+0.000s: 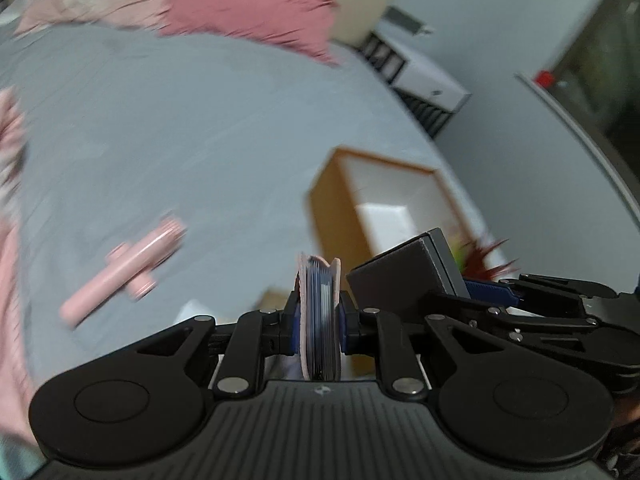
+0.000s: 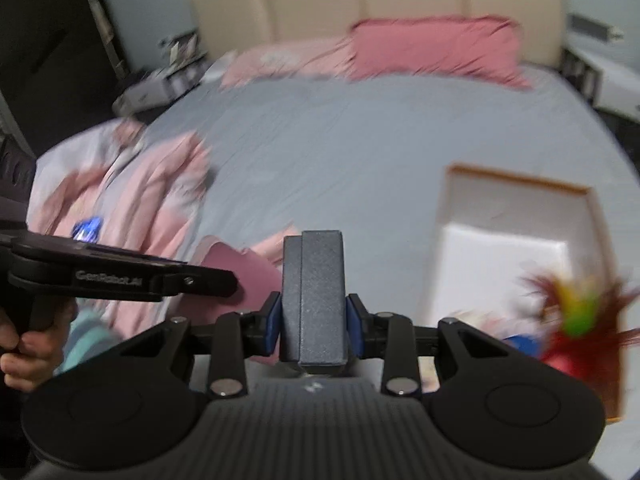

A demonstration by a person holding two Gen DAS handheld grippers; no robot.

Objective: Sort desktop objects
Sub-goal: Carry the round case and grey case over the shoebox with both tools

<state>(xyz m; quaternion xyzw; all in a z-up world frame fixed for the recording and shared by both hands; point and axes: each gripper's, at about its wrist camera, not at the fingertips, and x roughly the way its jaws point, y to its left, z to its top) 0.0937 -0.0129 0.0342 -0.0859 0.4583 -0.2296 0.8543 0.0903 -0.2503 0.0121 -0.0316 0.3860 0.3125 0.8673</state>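
Already both loads are aloft over the bed: the right hand-held gripper (image 2: 313, 322), clamped on an upright dark box (image 2: 313, 296), sits nearer the white tray (image 2: 520, 184) ahead to its right than the left hand-held gripper (image 1: 319, 320), clamped on a thin pink-covered booklet (image 1: 319, 312).

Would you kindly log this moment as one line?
left gripper: shut on pink booklet | right gripper: shut on dark box | tray: ahead
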